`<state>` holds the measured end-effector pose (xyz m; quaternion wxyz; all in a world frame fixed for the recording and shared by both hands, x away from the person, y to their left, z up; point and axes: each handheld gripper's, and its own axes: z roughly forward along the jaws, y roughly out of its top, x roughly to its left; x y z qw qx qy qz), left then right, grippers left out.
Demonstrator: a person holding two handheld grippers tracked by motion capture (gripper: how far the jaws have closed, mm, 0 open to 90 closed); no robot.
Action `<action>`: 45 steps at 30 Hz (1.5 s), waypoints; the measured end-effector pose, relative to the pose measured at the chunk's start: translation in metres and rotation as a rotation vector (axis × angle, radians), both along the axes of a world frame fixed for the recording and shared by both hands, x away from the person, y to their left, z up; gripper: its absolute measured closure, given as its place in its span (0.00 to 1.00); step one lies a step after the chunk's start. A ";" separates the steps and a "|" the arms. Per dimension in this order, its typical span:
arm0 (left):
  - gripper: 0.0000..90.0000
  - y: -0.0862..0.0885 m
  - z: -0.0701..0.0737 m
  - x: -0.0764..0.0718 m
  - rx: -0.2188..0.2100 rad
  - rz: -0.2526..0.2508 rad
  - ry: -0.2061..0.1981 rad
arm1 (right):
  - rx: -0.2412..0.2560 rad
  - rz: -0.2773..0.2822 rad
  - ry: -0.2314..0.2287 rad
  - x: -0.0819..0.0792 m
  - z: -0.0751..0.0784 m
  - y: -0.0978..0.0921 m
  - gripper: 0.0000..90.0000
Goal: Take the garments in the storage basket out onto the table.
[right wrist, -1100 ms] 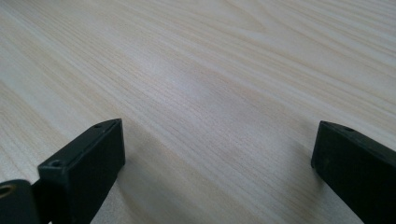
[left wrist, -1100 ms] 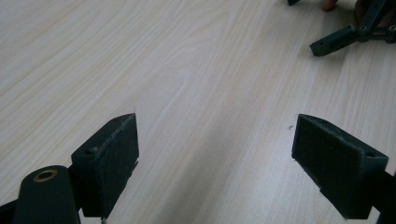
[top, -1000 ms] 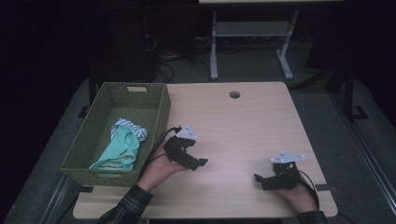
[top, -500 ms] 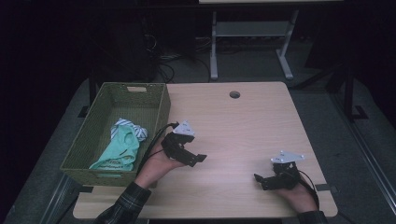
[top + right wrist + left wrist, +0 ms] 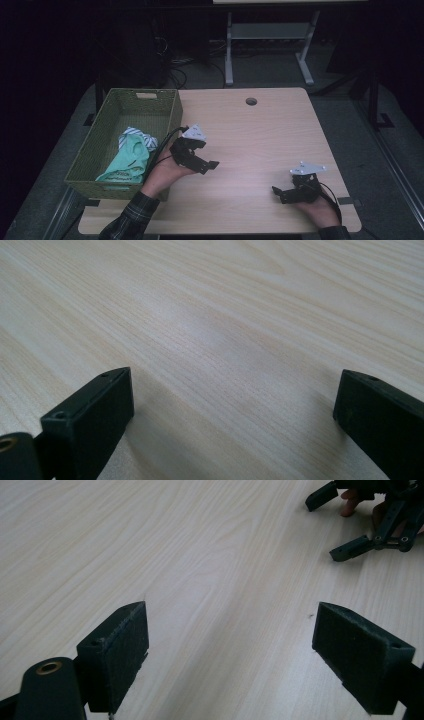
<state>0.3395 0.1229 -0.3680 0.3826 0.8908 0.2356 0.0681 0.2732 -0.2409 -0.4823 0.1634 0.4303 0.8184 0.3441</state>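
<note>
Overhead, clothes (image 5: 131,156) fill the basket (image 5: 165,125); left tongs (image 5: 202,164) gape empty.

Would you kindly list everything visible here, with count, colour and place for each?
table: one, light wood, centre of the high view, with a round hole near its far edge
basket: one, green woven, on the table's left side
clothes: a small heap, mint green with a striped piece, inside the basket
metal stand: one, grey, on the floor beyond the table
cables: several, dark, on the floor behind the basket
left claw: one, black, jaws open and empty, above the table just right of the basket
right claw: one, black, jaws open and empty, near the table's right front corner
sleeve: one, plaid, bottom left
</note>
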 end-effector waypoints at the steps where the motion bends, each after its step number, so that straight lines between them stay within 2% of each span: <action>1: 0.16 0.000 0.000 0.000 0.000 0.000 0.000 | 0.000 0.000 0.000 0.000 0.000 0.000 0.03; 7: 0.16 0.003 0.007 0.003 -0.010 0.005 -0.008 | 0.001 0.000 -0.001 0.000 0.000 0.000 0.03; 23: 0.16 0.027 0.019 0.005 -0.027 0.047 -0.023 | -0.001 0.002 -0.004 0.000 0.000 0.000 0.03; 45: 0.16 0.048 0.025 0.007 -0.014 0.077 -0.035 | 0.000 0.002 -0.003 0.000 0.000 0.000 0.03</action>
